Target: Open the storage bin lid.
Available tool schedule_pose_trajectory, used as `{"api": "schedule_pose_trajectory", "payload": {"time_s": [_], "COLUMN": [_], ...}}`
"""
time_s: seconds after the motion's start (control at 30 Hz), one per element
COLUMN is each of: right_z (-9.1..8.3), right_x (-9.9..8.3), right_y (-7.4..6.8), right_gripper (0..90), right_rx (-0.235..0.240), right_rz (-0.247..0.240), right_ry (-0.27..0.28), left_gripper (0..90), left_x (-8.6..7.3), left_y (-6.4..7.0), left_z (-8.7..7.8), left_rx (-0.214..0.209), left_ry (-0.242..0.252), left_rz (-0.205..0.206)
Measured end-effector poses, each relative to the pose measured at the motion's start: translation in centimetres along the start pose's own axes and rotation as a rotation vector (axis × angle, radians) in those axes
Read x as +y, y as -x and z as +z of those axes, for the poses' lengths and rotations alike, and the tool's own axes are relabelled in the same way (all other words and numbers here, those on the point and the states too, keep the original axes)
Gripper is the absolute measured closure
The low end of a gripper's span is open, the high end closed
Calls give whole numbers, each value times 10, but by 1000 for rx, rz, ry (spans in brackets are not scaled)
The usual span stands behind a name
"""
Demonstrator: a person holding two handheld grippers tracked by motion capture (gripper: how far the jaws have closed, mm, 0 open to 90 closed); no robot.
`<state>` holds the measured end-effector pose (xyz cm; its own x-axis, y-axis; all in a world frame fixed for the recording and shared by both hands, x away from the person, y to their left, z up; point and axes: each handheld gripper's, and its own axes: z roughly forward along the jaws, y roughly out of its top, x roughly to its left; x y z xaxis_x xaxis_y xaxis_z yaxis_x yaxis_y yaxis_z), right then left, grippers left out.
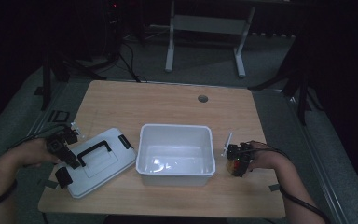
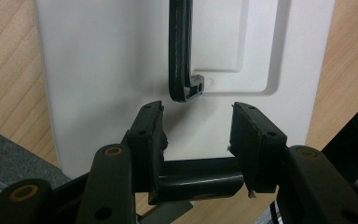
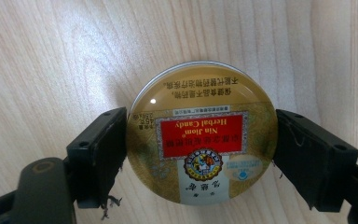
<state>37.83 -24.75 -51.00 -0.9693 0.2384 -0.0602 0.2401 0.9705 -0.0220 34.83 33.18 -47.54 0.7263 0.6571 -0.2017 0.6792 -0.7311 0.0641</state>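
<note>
A round gold candy tin [image 3: 200, 93] with a red label sits between the jaws of my right gripper [image 3: 200, 140], and both jaws press its sides over the wooden table. In the high view the right gripper [image 1: 237, 163] and the tin [image 1: 234, 168] are just right of an empty white bin [image 1: 176, 127]. The bin's white lid [image 1: 107, 161] lies flat to the left, its black handle [image 1: 93, 148] on top. My left gripper [image 1: 68, 169] hovers open over the lid's near-left corner. Its jaws [image 2: 198, 123] stand apart just short of the handle's end [image 2: 186, 91].
The wooden table [image 1: 168, 102] has a round cable hole [image 1: 203, 98] near its far edge. Bare wood stretches behind the bin and lid. A white desk frame [image 1: 205, 28] stands on the floor beyond the table.
</note>
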Motion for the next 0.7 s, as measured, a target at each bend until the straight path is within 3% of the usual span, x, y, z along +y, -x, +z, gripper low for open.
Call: {"api": "schedule_pose_trajectory", "payload": {"time_s": [0.23, 0.4, 0.7], "right_z": [-2, -21, -57], "right_x": [-1, -5, -7], "right_y": [-3, -4, -16], "right_gripper": [207, 209, 209], "right_rx": [-20, -31, -49], "right_rz": [-39, -48, -75], "right_ry": [-2, 30, 23], "left_gripper": [536, 536, 537], "left_x": [0, -1, -1], "left_y": [0, 1, 2], "left_z": [-1, -3, -5], "left_rx": [1, 4, 7], "left_ry": [0, 2, 9], "left_rz": [1, -1, -3]}}
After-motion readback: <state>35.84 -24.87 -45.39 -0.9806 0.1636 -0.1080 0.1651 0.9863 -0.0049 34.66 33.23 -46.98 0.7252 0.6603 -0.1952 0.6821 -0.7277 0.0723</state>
